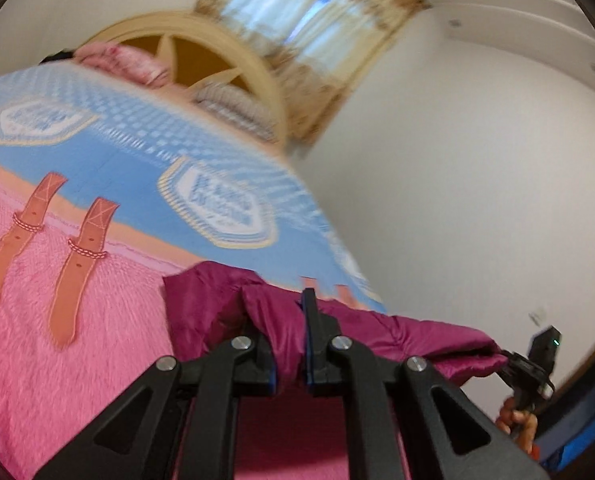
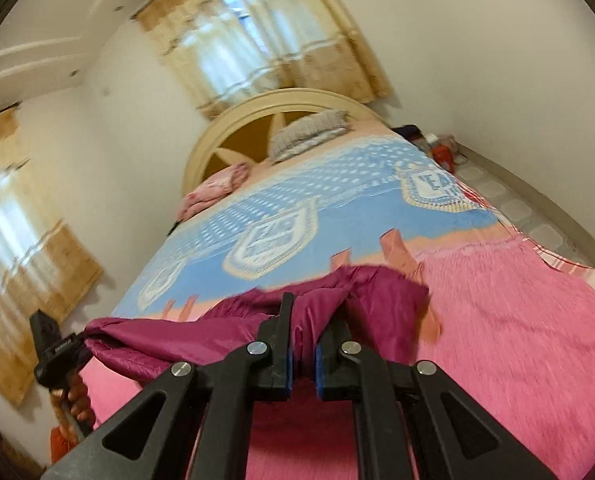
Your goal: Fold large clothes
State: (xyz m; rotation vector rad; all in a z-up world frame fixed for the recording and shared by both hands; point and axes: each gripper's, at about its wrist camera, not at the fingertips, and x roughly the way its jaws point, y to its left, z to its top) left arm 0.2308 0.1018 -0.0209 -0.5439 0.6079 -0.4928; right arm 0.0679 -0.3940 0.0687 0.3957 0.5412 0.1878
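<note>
Left claw (image 1: 287, 344): clamped on a bunched fold of the garment (image 1: 397, 336), cloth pinched between the blue pads.
Right claw (image 2: 303, 344): likewise closed on the garment (image 2: 201, 340), fabric gathered between its fingers.
Garment: magenta, shiny, quilted-looking; hangs stretched between the two claws, lifted above the bed's near end. In each view the other claw shows at the far end of the cloth, gripping it; right one (image 1: 531, 364), left one (image 2: 57, 352).
Bed (image 2: 517, 340): pink fleecy blanket in front, blue patterned part (image 1: 137, 152) behind, pillows (image 2: 309, 132) by the round headboard (image 2: 233, 120).
Room: curtained window (image 2: 257, 28) past the headboard; views motion-blurred.
Progress: early, by my read. Garment is held up by one edge, not laid flat; no finished fold visible. Left to do: spread it on the bed, fold, square up.
</note>
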